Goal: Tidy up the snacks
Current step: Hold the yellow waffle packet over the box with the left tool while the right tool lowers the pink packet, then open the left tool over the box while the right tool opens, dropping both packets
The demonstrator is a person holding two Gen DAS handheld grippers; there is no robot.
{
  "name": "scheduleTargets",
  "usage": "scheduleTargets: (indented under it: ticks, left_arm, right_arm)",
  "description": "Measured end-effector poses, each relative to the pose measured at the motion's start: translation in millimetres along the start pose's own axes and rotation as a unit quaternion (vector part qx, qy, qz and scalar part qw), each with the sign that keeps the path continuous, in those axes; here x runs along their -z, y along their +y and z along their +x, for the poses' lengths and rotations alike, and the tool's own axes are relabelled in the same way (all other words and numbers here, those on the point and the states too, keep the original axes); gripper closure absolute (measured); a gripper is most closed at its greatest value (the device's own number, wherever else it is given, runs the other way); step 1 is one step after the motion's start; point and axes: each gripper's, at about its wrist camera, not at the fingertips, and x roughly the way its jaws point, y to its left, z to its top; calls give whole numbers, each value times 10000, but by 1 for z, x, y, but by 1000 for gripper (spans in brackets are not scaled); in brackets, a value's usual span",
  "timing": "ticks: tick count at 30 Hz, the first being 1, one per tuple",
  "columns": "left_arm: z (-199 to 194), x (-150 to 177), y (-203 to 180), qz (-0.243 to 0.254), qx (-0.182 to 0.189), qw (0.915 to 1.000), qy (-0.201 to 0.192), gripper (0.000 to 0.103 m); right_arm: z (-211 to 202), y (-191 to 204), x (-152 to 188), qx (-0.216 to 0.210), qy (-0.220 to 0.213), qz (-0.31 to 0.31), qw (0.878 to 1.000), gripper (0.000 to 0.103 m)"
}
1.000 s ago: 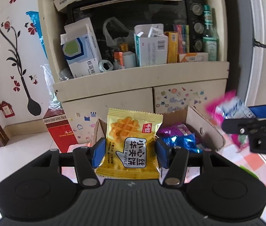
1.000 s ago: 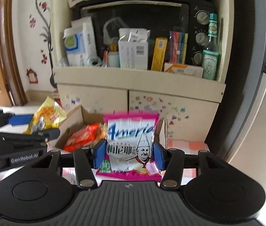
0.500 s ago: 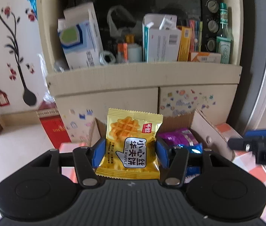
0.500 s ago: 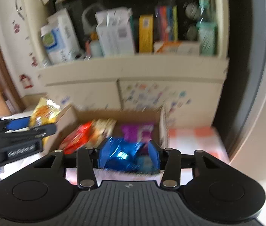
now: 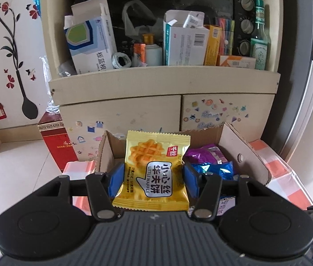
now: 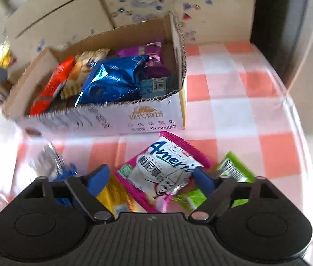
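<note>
- The left gripper (image 5: 153,178) is clamped on a yellow waffle packet (image 5: 155,170), its blue pads pressing both side edges; the packet stands upright in front of the camera.
- Beyond that packet sits the open cardboard box (image 5: 243,155), on a counter (image 5: 276,173) covered with an orange-and-white checked cloth.
- From the left wrist view, a purple packet (image 5: 205,154) and a blue foil packet (image 5: 214,169) lie in the box's right part.
- The right gripper (image 6: 150,180) points steeply down at the counter (image 6: 234,102), its jaws opening wide.
- Between those jaws lies a pink-and-white packet (image 6: 167,173) on the cloth, tilted; the left pad is clear of it, and the right pad sits right at its edge, though blur makes contact hard to judge.
- This pink-and-white packet is outside the box, just in front of its near wall (image 6: 112,119).
- A green packet (image 6: 234,170) lies just beside it on the right, partly behind the right finger; a yellow packet (image 6: 112,195) lies to its left, partly under it.
- A blue packet (image 6: 65,173) shows behind the left finger, too blurred to read.
- Inside the box, from the right wrist view: an orange packet (image 6: 54,86), a beige biscuit packet (image 6: 83,73), a blue foil packet (image 6: 114,79) and purple packets (image 6: 149,53).
- Behind the counter stands a cream cupboard (image 5: 163,84) with stickered doors, its shelf crowded with boxes and a green bottle (image 5: 259,42).
</note>
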Motion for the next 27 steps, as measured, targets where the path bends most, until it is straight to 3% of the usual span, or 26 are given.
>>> scheduleTargets:
  ticks: [4, 7, 8, 9, 11, 16, 21, 27]
  left_arm:
    - [2, 1, -2, -17, 7, 10000, 26, 47]
    - [4, 2, -3, -4, -6, 10000, 47, 47]
    - [4, 3, -3, -3, -11, 10000, 59, 47]
    - [4, 3, -2, -1, -17, 10000, 66, 47]
    - [5, 4, -2, 22, -27, 10000, 77, 47]
    - [6, 3, 0, -13, -90, 9999, 68, 47]
    - [3, 1, 2, -66, -140, 9999, -21, 47]
    - [6, -5, 1, -110, -139, 9998, -93, 47]
  right_arm:
    - [16, 5, 4, 156, 45, 138, 9998, 10]
    - [22, 12, 1, 524, -147, -35, 9985, 14]
    - [22, 15, 1, 572, -198, -64, 9981, 22]
    - [21, 17, 1, 553, -193, -116, 9982, 36]
    - [18, 17, 1, 504, -131, -174, 9985, 44]
    - [10, 19, 4, 456, -140, -293, 9984, 45]
    - [-25, 27, 6, 307, -484, -459, 9973, 45]
    - [-64, 52, -8, 141, -1501, -989, 9836, 45]
